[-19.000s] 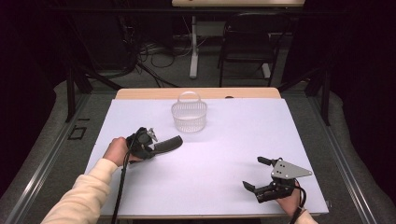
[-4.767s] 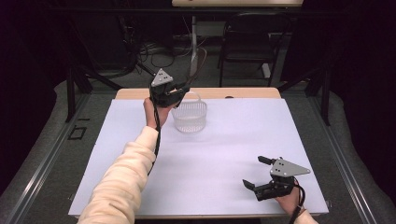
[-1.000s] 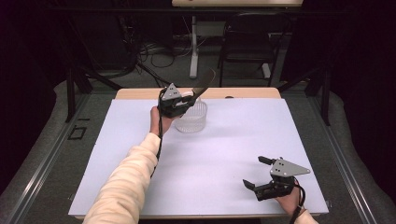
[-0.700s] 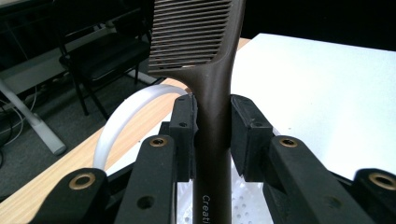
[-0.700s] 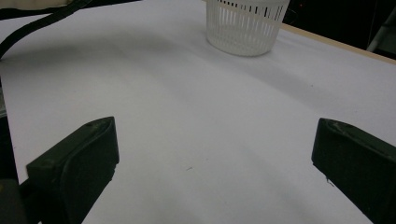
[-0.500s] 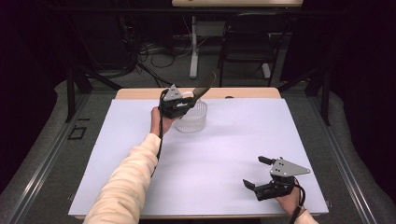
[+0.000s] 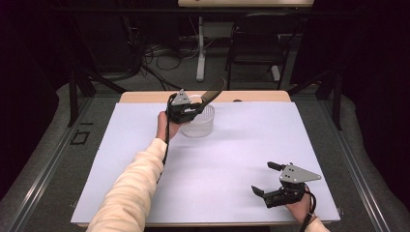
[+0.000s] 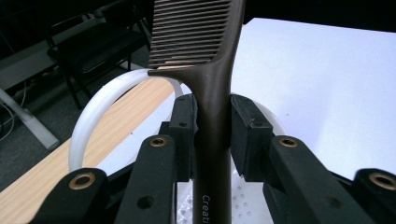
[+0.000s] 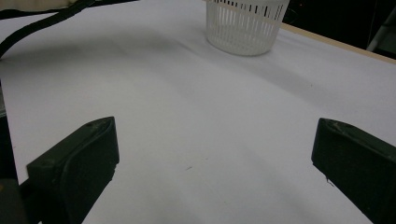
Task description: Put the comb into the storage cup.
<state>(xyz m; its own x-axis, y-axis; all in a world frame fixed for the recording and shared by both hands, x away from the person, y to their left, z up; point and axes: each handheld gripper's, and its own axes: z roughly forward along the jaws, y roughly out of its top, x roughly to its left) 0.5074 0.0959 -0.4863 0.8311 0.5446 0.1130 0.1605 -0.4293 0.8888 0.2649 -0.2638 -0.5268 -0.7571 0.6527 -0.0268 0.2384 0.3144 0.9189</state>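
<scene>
Two sets of fingers: the left gripper [image 7: 192, 107] pinches a dark comb [image 8: 212, 93] by its handle above the white basket [image 7: 200, 126], near the bench's [image 7: 241, 159] far edge. The right gripper [image 7: 267, 181] rests spread wide, holding nothing, bare bench ahead.

I see a dark brown comb [image 8: 212, 70] with fine parallel teeth and pale lettering on its handle. At twelve o'clock on my white table cover [image 7: 232, 159] the basket [image 7: 199, 126] is white, slotted with thin vertical bars. Both grippers' jaws are black; the table's far edge is light wood.
</scene>
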